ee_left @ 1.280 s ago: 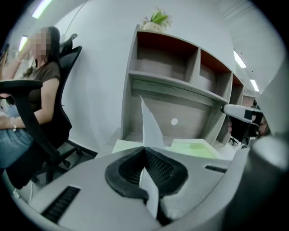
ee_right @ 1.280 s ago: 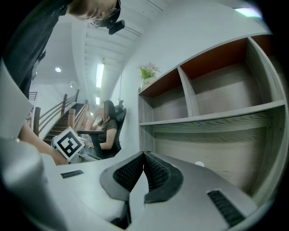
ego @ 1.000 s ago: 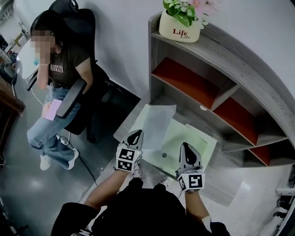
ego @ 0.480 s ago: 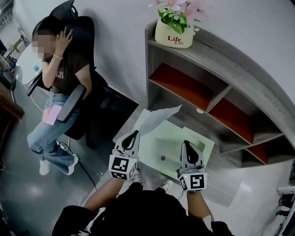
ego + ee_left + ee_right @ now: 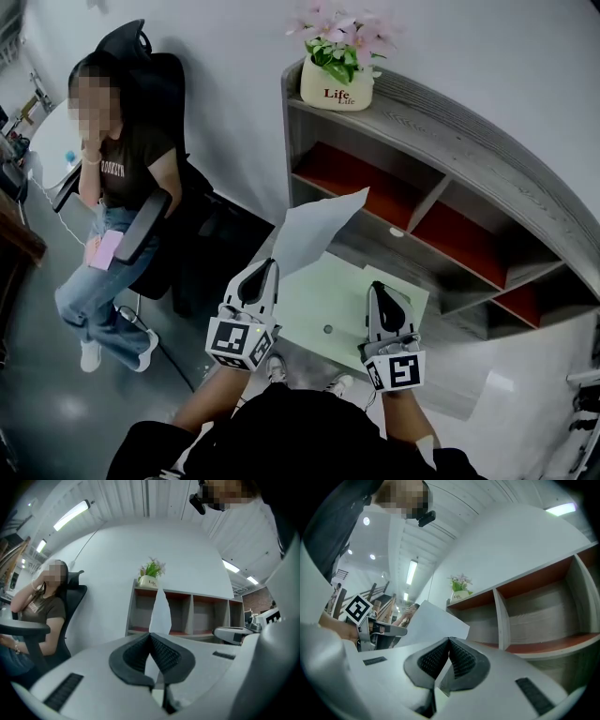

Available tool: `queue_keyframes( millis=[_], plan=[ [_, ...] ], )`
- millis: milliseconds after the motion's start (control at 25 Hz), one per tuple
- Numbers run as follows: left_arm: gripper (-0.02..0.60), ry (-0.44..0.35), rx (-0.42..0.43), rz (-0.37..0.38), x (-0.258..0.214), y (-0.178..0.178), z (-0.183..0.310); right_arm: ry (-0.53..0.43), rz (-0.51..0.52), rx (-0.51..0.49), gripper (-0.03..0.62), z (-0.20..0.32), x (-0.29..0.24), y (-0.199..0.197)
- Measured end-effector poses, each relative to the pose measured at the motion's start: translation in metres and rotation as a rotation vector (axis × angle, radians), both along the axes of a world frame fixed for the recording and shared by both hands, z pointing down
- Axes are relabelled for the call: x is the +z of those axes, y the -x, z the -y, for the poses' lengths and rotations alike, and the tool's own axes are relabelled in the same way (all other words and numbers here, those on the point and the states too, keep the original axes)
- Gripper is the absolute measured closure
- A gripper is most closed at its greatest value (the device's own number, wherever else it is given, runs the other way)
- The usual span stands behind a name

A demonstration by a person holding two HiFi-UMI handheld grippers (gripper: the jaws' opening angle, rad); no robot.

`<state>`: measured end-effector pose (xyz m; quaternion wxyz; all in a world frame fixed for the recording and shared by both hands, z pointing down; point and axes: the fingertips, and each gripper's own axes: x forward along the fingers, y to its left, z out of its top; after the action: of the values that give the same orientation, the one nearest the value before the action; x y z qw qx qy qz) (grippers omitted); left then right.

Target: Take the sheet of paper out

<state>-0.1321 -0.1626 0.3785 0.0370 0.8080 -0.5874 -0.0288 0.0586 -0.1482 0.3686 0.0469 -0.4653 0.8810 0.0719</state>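
While the jaws of my right gripper (image 5: 378,291) clamp the green folder (image 5: 323,302), those of my left gripper (image 5: 269,269) pinch the sheet of paper (image 5: 314,230) aloft, seemingly almost free.

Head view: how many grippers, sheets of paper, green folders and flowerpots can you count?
grippers: 2 (left gripper, right gripper)
sheet of paper: 1
green folder: 1
flowerpot: 1
total: 5

grippers (image 5: 267,267) (image 5: 377,289) 2 | sheet (image 5: 314,230) 1 | folder (image 5: 328,302) 1 | flowerpot (image 5: 336,92) 1 | shelf (image 5: 450,122) 1
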Motion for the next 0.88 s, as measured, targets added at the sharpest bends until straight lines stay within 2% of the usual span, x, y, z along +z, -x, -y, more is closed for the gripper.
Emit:
queue_keyframes(
  millis=[320,880],
  plan=[
    [0.574,-0.046,0.019,-0.04,-0.021,-0.01,0.005,-0.029,-0.022,0.018,0.572,0.0,-0.017,-0.001],
    [0.574,-0.032,0.042,-0.027,-0.016,-0.024,0.014,-0.04,-0.011,0.033,0.572,0.005,-0.027,-0.006]
  ],
)
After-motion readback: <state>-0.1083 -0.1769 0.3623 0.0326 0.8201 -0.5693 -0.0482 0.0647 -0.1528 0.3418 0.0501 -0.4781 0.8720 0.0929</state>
